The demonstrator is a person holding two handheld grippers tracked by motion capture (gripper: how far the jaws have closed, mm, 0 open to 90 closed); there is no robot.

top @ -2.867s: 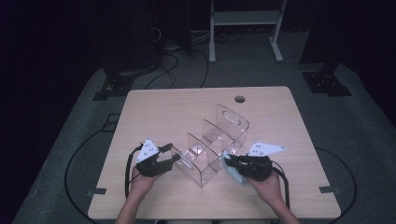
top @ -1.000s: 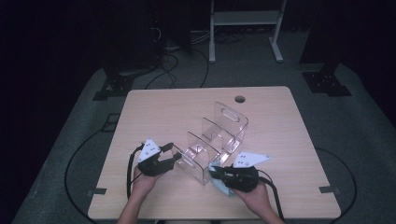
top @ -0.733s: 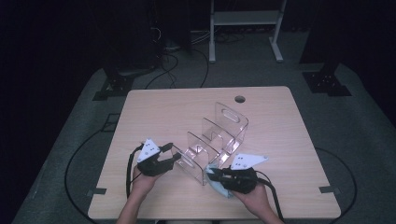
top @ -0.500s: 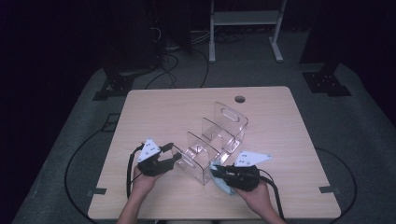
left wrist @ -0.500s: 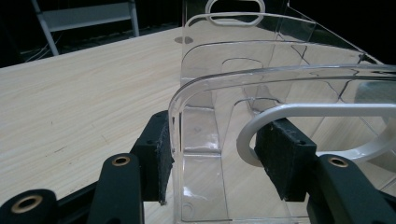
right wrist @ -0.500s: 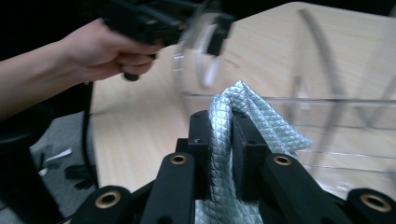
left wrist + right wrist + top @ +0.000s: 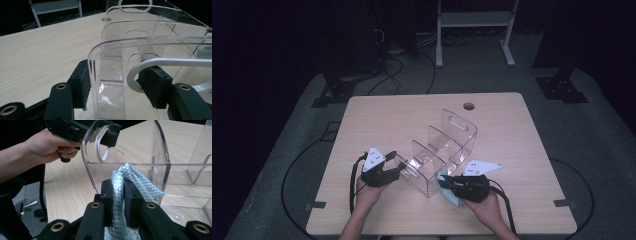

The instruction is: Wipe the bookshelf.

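A clear acrylic organizer (image 7: 447, 145) with stepped compartments stands in the middle of the wooden table. My left gripper (image 7: 398, 167) straddles its front left corner. In the left gripper view the jaws have just been opening around the clear wall (image 7: 112, 75). The left pad (image 7: 83, 85) lies near the wall's edge and the right pad (image 7: 153, 87) stands off behind it. My right gripper (image 7: 447, 186) is shut on a pale blue quilted cloth (image 7: 140, 182). It holds the cloth against the outside of the organizer's near side wall (image 7: 160, 157). The left gripper (image 7: 92, 132) and its hand show beyond that.
The table (image 7: 387, 120) has bare wood on all sides of the organizer and a round cable hole (image 7: 469, 106) at the back. Cables trail off the front edge from both grippers. A white stand (image 7: 472, 20) sits on the dark floor beyond the table.
The right gripper with the cloth has come from the organizer's right side down towards its front corner and has shifted little since. The left gripper has stayed at its corner.
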